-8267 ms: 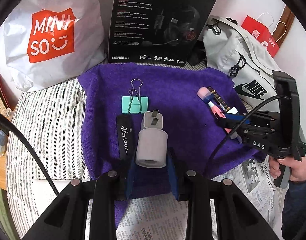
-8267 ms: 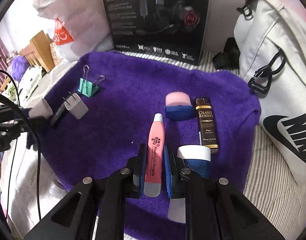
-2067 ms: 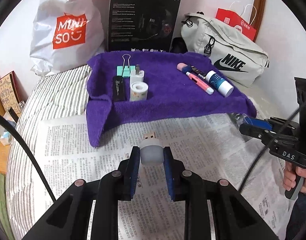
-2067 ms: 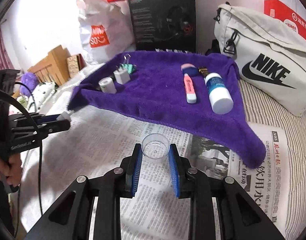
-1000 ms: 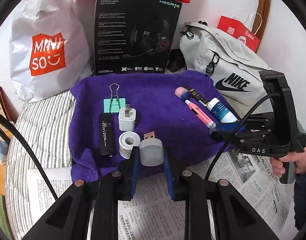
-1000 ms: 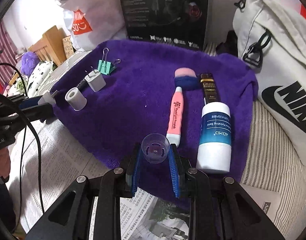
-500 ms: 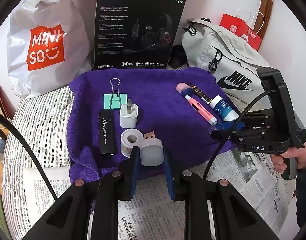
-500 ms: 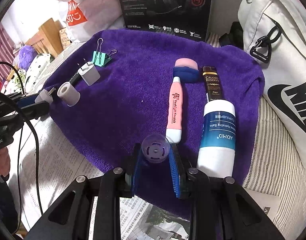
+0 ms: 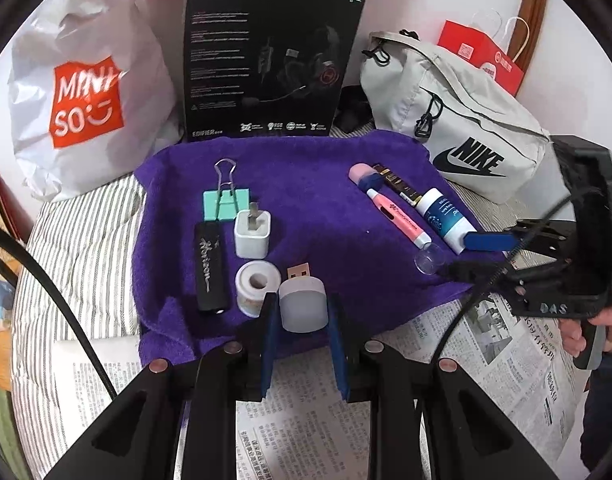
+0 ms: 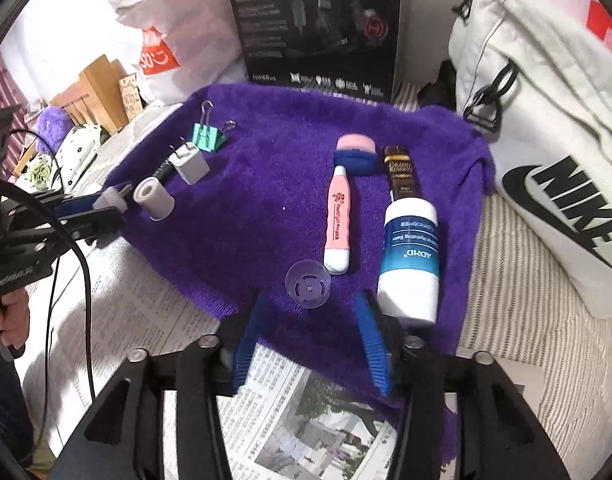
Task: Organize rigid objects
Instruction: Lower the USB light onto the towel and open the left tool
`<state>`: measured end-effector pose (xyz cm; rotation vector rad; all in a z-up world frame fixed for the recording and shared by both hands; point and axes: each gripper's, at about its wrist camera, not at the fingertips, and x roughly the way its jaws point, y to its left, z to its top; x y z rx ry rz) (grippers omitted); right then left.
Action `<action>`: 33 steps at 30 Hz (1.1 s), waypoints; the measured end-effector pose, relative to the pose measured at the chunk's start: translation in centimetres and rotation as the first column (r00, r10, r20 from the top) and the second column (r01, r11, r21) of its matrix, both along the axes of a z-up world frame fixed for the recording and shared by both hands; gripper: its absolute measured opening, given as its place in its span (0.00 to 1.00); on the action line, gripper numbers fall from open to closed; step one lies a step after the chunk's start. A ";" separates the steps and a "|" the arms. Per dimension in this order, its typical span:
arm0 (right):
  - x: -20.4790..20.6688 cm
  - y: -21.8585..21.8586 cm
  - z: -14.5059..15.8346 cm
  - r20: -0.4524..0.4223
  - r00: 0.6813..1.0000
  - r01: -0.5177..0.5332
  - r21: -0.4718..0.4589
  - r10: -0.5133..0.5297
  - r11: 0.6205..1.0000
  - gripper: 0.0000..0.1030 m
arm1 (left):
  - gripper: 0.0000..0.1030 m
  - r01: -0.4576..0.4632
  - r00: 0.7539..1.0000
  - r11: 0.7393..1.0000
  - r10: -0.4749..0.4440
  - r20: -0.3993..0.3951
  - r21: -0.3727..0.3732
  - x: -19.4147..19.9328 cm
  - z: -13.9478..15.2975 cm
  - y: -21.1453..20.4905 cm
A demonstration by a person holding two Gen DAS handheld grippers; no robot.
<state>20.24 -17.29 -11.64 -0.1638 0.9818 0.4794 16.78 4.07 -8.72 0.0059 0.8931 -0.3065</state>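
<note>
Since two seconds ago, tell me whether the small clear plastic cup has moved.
Yes. The clear plastic cup went from the newspaper onto the purple towel, below the pink tube; the right gripper has just been opening, its pads off it.

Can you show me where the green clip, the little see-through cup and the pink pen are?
green clip [image 9: 225, 206], left wrist view, on its mint body.
see-through cup [image 10: 308, 285], right wrist view, on its round bottom.
pink pen [image 10: 338, 216], right wrist view, on its pink barrel.
</note>
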 end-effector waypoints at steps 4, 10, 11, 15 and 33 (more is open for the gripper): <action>-1.2 -1.0 0.1 0.045 0.999 -0.001 0.012 0.001 1.000 0.52 | 0.22 0.002 1.000 1.000 -0.002 -0.014 0.030 1.2 0.0 -0.8; -2.2 -3.2 0.4 0.083 0.996 0.010 0.038 -0.013 0.999 0.52 | 0.22 0.004 1.000 0.999 -0.004 -0.020 0.035 3.6 0.1 -2.2; -2.3 -3.4 0.4 0.089 0.996 0.010 0.043 -0.014 0.999 0.53 | 0.22 0.003 1.000 0.999 -0.002 -0.023 0.038 4.1 0.1 -2.4; -2.4 -4.2 0.7 0.117 0.993 -0.015 0.084 0.005 0.996 0.54 | 0.22 -0.014 0.999 0.999 0.015 -0.029 0.035 6.2 -0.2 -2.8; -2.1 -5.6 -0.6 0.093 0.996 -0.011 0.215 -0.009 0.977 0.55 | 0.22 -0.094 0.991 0.979 0.110 -0.082 0.182 12.9 -3.3 -4.6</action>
